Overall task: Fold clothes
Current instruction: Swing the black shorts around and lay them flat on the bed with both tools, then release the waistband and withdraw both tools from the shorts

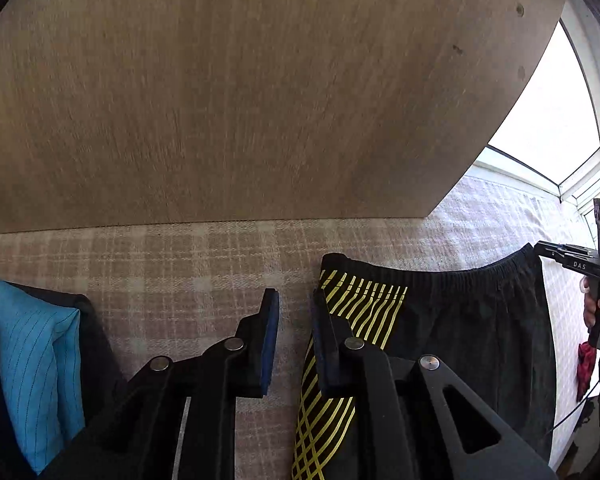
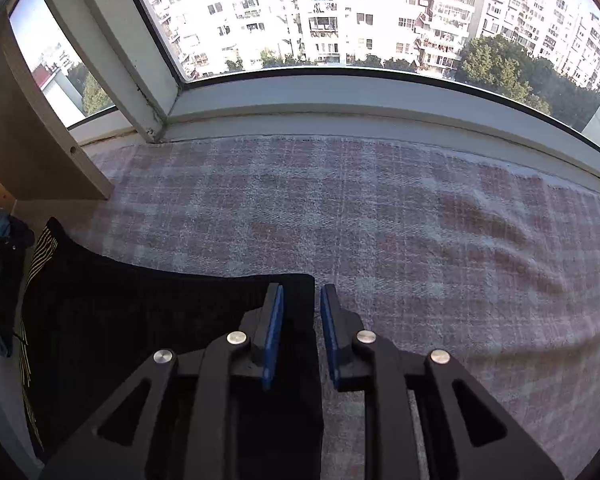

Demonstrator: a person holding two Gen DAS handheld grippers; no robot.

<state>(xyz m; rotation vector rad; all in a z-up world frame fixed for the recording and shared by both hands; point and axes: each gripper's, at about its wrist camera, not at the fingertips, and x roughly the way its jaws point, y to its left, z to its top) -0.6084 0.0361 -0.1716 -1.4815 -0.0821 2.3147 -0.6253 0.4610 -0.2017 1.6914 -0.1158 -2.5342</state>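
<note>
Left wrist view. Left gripper (image 1: pixel 296 336): black, blue pads, jaws spread with a gap between them; nothing pinched. Its right finger lies over the left edge of the shorts, contact unclear. Shorts (image 1: pixel 472 332): black, elastic waistband along the top, yellow stripes (image 1: pixel 364 300) on the left side. They lie flat on the plaid blanket (image 1: pixel 180 264); the lower part is hidden under the gripper body and cut off by the frame. Right gripper (image 1: pixel 540 249): seen at the far right edge, tip at the waistband's right corner; too small to tell how its jaws stand here. A hand holding it is partly cut off. Wooden panel (image 1: pixel 240 92): fills the upper frame, blurred. Blue cloth (image 1: pixel 32 360): lower left, thin dark stripes, partly cut off, lying among dark fabric of unclear kind. Window (image 1: pixel 556 120): overexposed, nothing visible through it. A red item at the right edge is too small to identify.

Right wrist view. Right gripper (image 2: pixel 301 320): jaws parted, a narrow gap between the blue pads. The shorts (image 2: pixel 140 320) corner lies under the left finger and reaches into the gap; no pinch visible. The shorts spread leftward, their stripes (image 2: pixel 40 256) at the far end; the near part is hidden by the gripper. Blanket (image 2: pixel 420 220): rumpled at right. Window (image 2: pixel 340 16): apartment blocks and trees outside. The left gripper, at the left edge, is dark and mostly cut off.
</note>
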